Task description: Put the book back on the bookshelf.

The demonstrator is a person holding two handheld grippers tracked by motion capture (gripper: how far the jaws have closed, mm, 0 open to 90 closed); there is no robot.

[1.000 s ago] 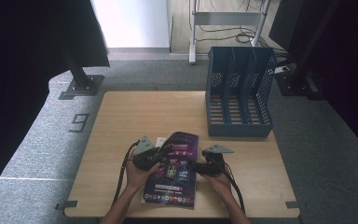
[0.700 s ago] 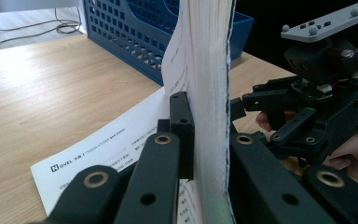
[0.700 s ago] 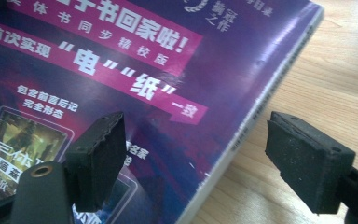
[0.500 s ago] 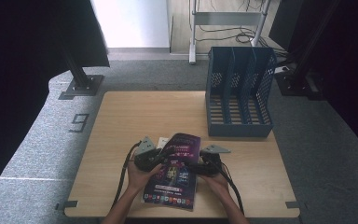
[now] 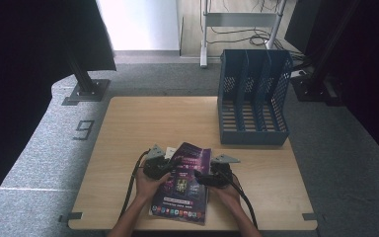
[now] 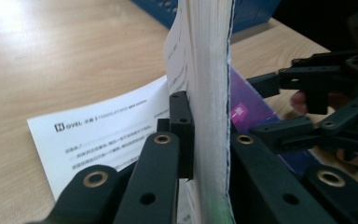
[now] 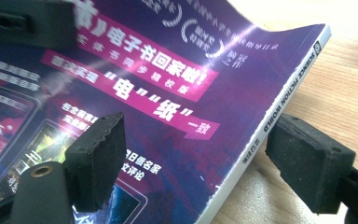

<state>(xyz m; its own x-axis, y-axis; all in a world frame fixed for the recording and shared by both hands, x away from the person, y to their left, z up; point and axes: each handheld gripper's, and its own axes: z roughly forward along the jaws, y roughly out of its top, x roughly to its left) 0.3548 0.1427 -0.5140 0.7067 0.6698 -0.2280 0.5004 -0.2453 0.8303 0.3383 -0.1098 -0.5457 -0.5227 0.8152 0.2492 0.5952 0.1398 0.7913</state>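
A thick purple magazine (image 5: 185, 185) lies near the table's front edge, its left side tilted up. My left gripper (image 5: 170, 165) is shut on that raised page edge (image 6: 209, 70), with the pads (image 6: 182, 126) pressing the pages from both sides. My right gripper (image 5: 202, 177) is open at the spine side. In the right gripper view its jaws (image 7: 203, 161) straddle the magazine (image 7: 168, 93), one pad over the cover and the other beside the spine on the wood, with gaps showing. A white printed sheet (image 6: 107, 135) lies under the magazine's left side.
A blue mesh file rack (image 5: 254, 98) with several slots stands upright at the table's back right. The wooden table (image 5: 153, 123) has bare room behind and left of the magazine. My hands come in from the front edge, with cables trailing back.
My left gripper has sunk a little with the magazine's edge still in it. The right gripper has stayed where it was.
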